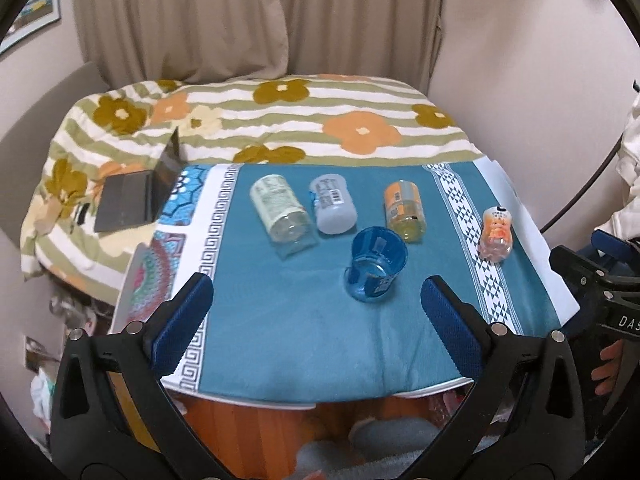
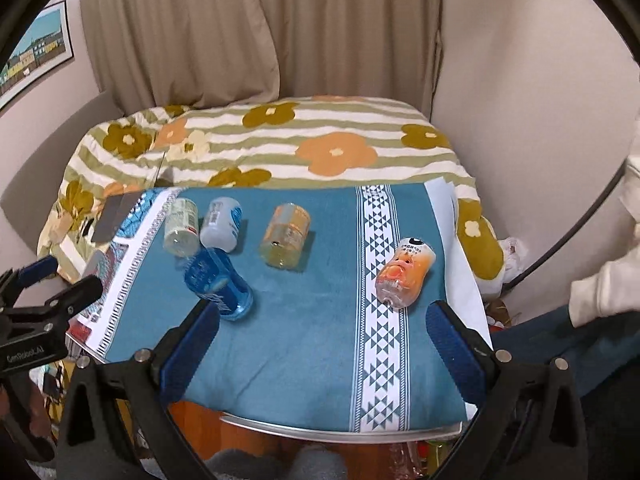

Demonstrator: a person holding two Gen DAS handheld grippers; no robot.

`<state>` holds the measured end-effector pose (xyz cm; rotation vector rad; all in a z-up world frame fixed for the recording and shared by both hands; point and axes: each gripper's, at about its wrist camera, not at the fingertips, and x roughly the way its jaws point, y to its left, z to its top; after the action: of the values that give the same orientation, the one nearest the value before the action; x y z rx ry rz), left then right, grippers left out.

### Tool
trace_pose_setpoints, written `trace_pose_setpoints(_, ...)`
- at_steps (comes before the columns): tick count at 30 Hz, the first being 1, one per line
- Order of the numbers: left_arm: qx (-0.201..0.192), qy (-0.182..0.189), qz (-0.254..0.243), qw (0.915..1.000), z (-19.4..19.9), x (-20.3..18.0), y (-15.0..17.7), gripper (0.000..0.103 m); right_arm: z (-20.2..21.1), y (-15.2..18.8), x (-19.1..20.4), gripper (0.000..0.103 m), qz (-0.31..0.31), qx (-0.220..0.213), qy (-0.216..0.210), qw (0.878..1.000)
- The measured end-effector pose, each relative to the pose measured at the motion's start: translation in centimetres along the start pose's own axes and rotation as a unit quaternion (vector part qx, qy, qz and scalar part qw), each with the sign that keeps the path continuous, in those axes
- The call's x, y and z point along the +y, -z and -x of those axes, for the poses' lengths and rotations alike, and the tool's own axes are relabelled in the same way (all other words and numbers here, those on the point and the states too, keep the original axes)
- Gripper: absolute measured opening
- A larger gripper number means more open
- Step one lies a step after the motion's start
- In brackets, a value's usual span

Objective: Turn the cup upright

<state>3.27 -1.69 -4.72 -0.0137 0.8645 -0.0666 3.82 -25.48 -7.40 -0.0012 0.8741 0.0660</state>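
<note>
- While nothing is held, the left gripper [image 1: 316, 312] is seen spread wide at the near edge of the table [image 1: 420, 394], its blue pads [image 1: 186, 320] well apart from every object.
- Likewise, the right gripper [image 2: 320, 340] is held open and empty over the near right part of the teal cloth [image 2: 304, 332].
- Just beyond the left gripper, the blue cup [image 1: 376, 264] is found lying on its side on the cloth, its mouth turned toward the near edge; it is judged not yet flipped, so the whole task is left: approach, grasp and turning upright.
- To the right, on the patterned white band, a small orange bottle [image 1: 496, 232] is seen lying down.
- Farther back, three more containers are laid on their sides: a clear green-labelled bottle [image 1: 282, 210], a white bottle [image 1: 334, 204] and an orange-labelled jar [image 1: 404, 210].
- Beyond the table, a flowered bedspread [image 1: 280, 120] and curtains [image 1: 240, 20] are seen.
</note>
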Motion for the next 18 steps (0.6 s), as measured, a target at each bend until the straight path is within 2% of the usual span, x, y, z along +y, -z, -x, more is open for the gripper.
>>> trace_pose_setpoints(7, -0.017, -0.007, 0.002, 0.9998, 1.5, 1.3, 0.9, 0.103, 1.5, 0.6, 0.9, 0.103, -0.012, -0.018, 0.020, 1.000)
trace_pose_setpoints(18, -0.031, -0.003, -0.002, 0.9995, 2.6, 1.7, 1.1, 0.103, 2.7, 1.4, 2.2, 0.103, -0.015, -0.029, 0.024, 0.999)
